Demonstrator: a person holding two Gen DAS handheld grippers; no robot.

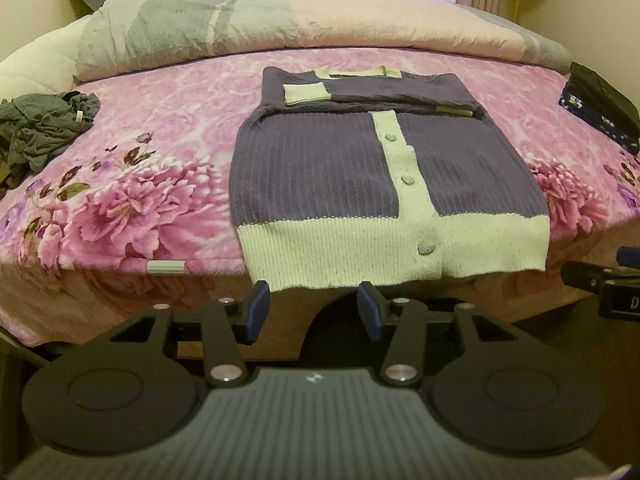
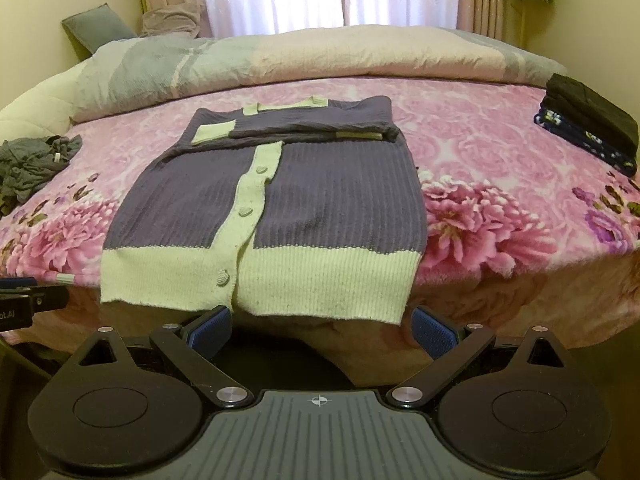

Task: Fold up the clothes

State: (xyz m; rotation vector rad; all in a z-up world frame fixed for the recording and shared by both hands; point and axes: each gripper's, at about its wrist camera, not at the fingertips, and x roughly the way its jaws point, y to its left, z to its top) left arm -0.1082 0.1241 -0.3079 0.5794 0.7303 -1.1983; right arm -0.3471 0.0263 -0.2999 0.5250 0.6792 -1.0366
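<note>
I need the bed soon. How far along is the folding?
Done: a folded stack sits at the right edge. In hand: the purple cardigan, sleeves folded across its chest; the left gripper and right gripper hang open at its hem. Left: folding its body, then the crumpled grey garment.

text: "D" is read on the right gripper at the frame edge, cut off | text: "ot.AI" is read on the left gripper, start cut off | no other lettering can be read
</note>
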